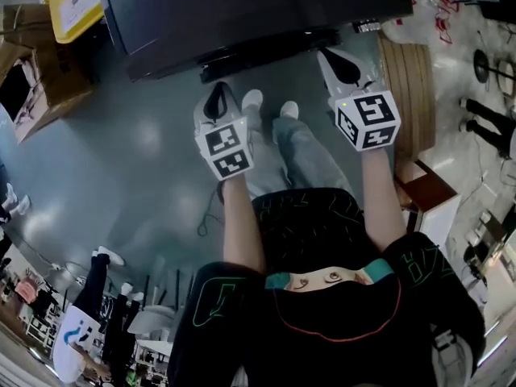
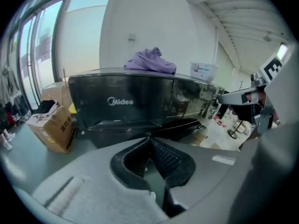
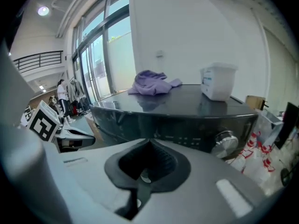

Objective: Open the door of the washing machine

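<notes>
I see a glossy black washer [image 1: 242,14] with a silver knob [image 3: 225,139]. On it are a purple cloth [image 3: 152,83] and a white tub [image 3: 217,80]. At ten o'clock sits a brown box [image 1: 40,63]. The floor [image 1: 145,151] is grey-blue. The cubes on my left gripper [image 1: 216,93] and right gripper [image 1: 334,59] are white with black squares.

The washing machine [image 1: 242,6] is a dark, glossy box that stands upright on the grey floor [image 1: 121,151], at the top of the head view. Its flat top reflects the light. The front has a white brand logo [image 2: 120,101] on the upper panel, and a round silver knob [image 3: 224,140] sits near the right end of this panel. The door [image 1: 270,52] shows only as a dark bulge along the front; it seems closed, lying against the machine.
</notes>
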Available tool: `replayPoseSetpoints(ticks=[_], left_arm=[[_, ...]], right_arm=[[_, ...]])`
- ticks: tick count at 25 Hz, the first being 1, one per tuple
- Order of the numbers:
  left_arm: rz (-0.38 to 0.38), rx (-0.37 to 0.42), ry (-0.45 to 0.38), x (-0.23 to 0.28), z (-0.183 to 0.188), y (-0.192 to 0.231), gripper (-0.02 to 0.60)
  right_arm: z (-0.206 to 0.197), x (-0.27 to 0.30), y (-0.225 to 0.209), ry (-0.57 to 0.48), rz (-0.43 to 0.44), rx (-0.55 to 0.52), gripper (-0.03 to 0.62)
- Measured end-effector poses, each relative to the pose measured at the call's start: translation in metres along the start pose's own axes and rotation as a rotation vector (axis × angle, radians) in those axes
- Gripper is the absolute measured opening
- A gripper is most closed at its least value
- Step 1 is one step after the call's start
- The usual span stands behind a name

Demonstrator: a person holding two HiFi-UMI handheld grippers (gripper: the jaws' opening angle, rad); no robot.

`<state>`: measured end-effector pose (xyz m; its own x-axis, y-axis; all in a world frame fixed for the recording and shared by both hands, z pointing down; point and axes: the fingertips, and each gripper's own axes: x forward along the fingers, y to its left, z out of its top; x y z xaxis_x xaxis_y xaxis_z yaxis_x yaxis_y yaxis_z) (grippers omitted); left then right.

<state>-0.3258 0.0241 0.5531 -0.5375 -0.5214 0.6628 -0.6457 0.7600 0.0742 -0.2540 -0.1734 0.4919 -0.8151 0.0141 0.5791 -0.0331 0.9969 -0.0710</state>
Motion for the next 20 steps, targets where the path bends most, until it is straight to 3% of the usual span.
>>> replayPoseSetpoints(ticks=[6, 10, 15, 16, 18, 20], left_arm=[[0.046, -0.013, 0.035, -0.009, -0.02, 0.016, 0.012], [0.007, 0.004, 0.121, -0.001, -0.043, 0.042, 0.014], [-0.073, 0.036, 0.196, 0.05, -0.08, 0.066, 0.014], [-0.091, 0.051, 0.213, 0.057, -0.088, 0.065, 0.03], [-0.122, 0.076, 0.248, 0.066, -0.098, 0.063, 0.14], [-0.141, 0.105, 0.268, 0.072, -0.104, 0.064, 0.155]], right_arm=[[-0.004, 0.007, 0.026, 0.053, 0.092, -0.093, 0.003], [-0.005, 0.022, 0.047, 0.125, 0.079, -0.169, 0.003], [-0.026, 0.071, 0.068, 0.203, 0.139, -0.301, 0.003], [-0.031, 0.073, 0.069, 0.216, 0.142, -0.325, 0.003], [-0.039, 0.079, 0.071, 0.248, 0.152, -0.367, 0.027], [-0.049, 0.084, 0.076, 0.297, 0.172, -0.417, 0.101]])
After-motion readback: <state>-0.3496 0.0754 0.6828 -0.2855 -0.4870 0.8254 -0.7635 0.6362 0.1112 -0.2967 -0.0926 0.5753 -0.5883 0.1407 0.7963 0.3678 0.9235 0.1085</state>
